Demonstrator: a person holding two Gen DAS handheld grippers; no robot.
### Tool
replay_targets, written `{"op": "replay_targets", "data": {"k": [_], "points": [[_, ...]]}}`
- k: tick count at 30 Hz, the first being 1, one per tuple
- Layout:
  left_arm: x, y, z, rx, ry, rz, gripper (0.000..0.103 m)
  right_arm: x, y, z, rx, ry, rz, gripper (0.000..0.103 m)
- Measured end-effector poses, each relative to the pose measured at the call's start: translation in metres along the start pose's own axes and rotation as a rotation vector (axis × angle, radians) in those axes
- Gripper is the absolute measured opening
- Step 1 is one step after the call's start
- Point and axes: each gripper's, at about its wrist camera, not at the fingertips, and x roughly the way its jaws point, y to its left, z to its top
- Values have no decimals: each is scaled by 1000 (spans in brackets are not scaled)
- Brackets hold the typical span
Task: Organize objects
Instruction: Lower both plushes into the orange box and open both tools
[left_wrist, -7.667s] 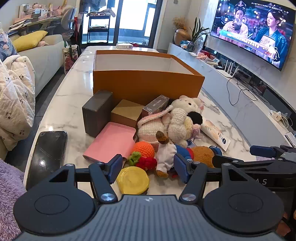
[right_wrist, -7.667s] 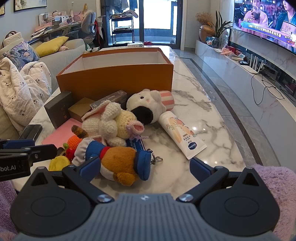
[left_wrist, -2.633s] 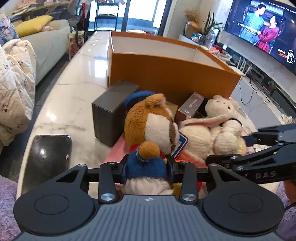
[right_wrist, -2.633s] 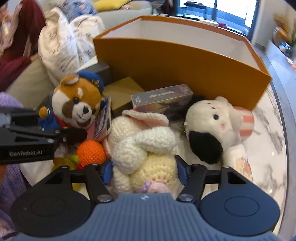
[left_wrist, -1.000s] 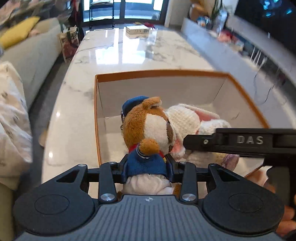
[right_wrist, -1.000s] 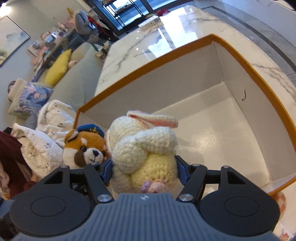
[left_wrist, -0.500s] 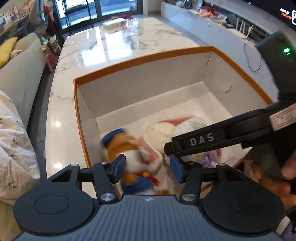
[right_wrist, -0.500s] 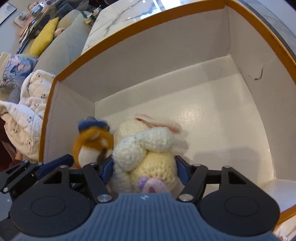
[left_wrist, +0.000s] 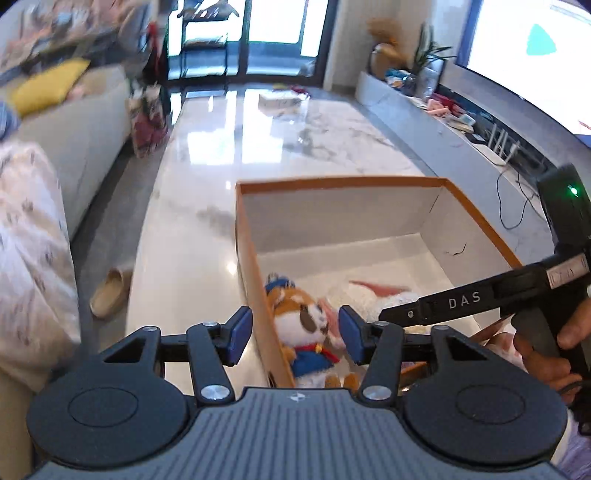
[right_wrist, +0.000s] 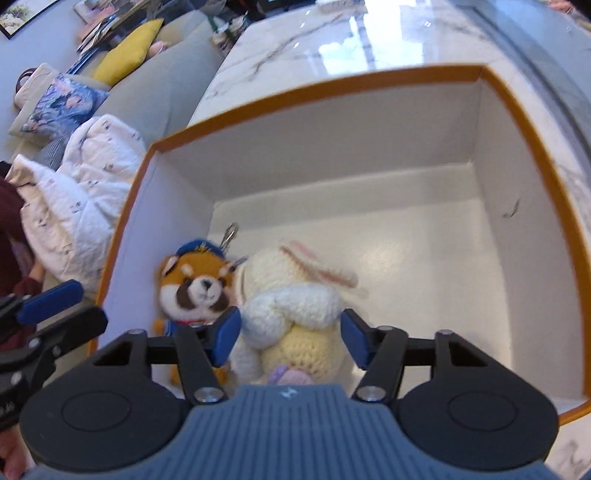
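Toys (right_wrist: 258, 291) against box (right_wrist: 532, 155) wall (left)

Home living room (sofa (left_wrist: 85, 122), big television (left_wrist: 524, 66), marble table (left_wrist: 258, 140))

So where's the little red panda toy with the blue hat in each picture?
Left wrist view: the red panda toy lies low in the middle, inside the orange box, against its left wall.
Right wrist view: the red panda toy sits lower left of middle, in the box's near left corner.
Shared landmark: the crocheted bunny, right beside it in both views.
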Motion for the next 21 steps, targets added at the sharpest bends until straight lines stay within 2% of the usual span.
{"op": "replay_targets", "data": {"k": [2,8,9,11,16,19,21], "points": [[4,4,-6,-30,30,-26,41,3,1,-3,15,9,17,59],[6,10,-14,-58,36,-46,40,6,9,-8,48,31,60,52],[6,10,-14,-61,38,-45,39,7,12,-9,41,36,61,45],[7,10,-14,-51,37,-34,35,11,20,-12,20,54,43,40],[8,13,-15,-54,38,-28,30,9,27,-17,-15,49,15,42],[5,17,-19,-74,31,-37,30,-18,27,-19,-70,-14,34,42],[3,20,-22,-94,23,-26,30,-47,27,-21,-132,-109,-9,47]]}}
